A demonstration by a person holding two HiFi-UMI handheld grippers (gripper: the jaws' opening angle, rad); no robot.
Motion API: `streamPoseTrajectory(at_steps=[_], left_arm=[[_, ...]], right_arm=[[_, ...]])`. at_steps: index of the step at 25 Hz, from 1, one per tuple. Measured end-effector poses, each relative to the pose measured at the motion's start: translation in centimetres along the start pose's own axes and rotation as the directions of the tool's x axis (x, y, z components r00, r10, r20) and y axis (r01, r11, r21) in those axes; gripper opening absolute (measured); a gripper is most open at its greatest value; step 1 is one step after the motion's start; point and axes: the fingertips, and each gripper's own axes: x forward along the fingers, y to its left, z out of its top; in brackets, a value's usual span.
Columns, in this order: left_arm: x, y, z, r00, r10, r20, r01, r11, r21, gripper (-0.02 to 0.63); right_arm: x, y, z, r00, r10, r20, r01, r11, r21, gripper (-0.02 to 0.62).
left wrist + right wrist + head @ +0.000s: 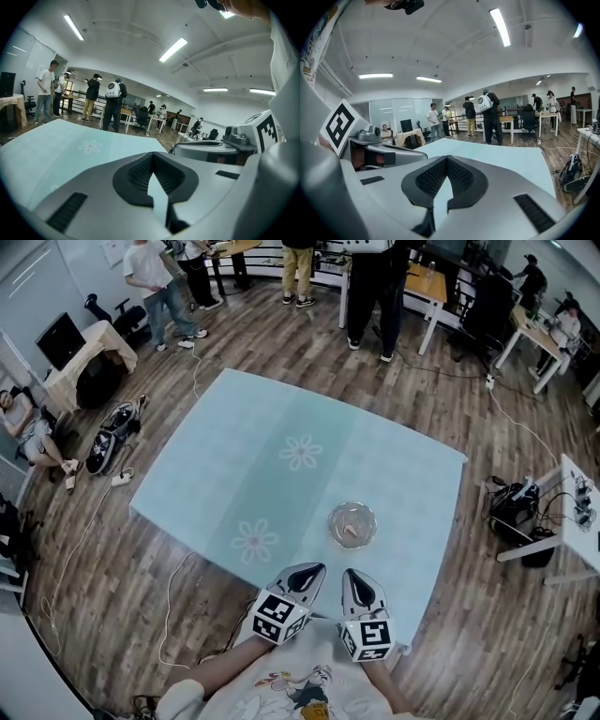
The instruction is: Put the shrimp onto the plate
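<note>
A clear glass plate (334, 518) sits on the pale blue tablecloth (281, 474), toward the table's near right. A pinkish shrimp (351, 530) lies inside it. Both grippers hover side by side at the table's near edge, close to the person's body and short of the plate. My left gripper (316, 568) (152, 157) is shut with nothing between its jaws. My right gripper (349, 575) (446, 159) is likewise shut and empty. Neither gripper view shows the plate or the shrimp.
Two flower prints (300, 452) mark the cloth. Several people (159, 282) stand beyond the table's far side among desks (422, 282). Cables (169, 606) trail on the wood floor; a bag (111, 435) lies at left, equipment (514, 507) at right.
</note>
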Motion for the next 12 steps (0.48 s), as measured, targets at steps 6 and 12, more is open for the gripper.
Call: streamPoseTrajectory(at_steps=[6, 12], left_arm=[[0.0, -0.9, -0.3, 1.0, -0.011, -0.016, 0.012, 1.0, 0.026, 0.008], [0.6, -0.8, -1.0, 0.999, 0.01, -0.039, -0.008, 1.0, 0.028, 0.008]], right_arm=[[0.6, 0.3, -0.9, 0.998, 0.064, -0.022, -0.062, 0.995, 0.081, 0.023], [0.9, -0.6, -1.5, 0.997, 0.074, -0.031, -0.072, 0.995, 0.065, 0.023]])
